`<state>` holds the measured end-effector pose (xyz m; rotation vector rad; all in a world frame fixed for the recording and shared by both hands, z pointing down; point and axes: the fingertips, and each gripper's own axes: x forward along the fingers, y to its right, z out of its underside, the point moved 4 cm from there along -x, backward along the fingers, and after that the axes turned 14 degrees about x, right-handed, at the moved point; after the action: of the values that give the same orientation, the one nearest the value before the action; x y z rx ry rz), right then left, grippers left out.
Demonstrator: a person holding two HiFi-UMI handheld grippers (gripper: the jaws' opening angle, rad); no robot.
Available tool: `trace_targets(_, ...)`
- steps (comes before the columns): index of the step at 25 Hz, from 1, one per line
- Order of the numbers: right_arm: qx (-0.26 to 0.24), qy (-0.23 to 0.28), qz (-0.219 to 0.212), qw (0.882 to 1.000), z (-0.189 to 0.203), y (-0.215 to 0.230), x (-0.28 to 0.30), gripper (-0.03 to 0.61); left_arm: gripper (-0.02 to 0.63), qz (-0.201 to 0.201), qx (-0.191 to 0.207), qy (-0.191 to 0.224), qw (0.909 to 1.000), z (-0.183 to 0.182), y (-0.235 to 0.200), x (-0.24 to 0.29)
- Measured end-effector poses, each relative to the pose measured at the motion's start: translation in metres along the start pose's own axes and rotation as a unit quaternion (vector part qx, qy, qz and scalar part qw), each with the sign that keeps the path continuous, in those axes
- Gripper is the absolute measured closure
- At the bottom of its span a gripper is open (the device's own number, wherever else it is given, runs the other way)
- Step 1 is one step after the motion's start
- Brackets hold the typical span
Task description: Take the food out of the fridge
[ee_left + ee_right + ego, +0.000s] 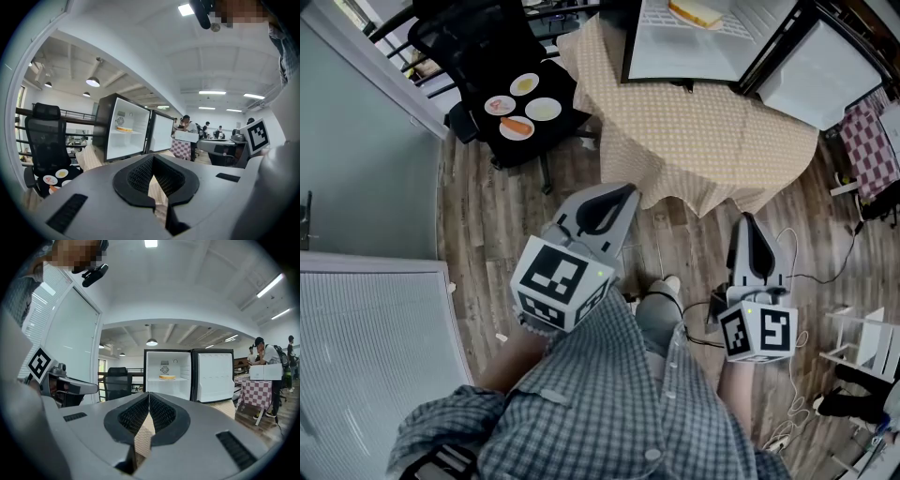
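My left gripper and right gripper both have their jaws pressed together, with nothing between them. Ahead of them, the flat yellow round food sits on the upper shelf inside the small black fridge. Its white door stands open, and the fridge rests on a table draped in beige patterned cloth.

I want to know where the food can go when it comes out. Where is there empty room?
The tablecloth in front of the fridge is bare, right out to its near edge. The chair seat is crowded: four plates fill most of it.
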<state>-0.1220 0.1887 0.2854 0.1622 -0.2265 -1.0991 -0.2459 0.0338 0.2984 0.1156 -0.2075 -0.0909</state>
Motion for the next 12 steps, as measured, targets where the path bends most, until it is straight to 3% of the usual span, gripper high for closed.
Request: trace_targets(12, 0.004, -0.004, -0.029, 1.000, -0.019, 0.058, 0.051, 0.568, 0.607, -0.021, -0.001, -0.005, 0.9998, -0.018, -0.002, 0.069)
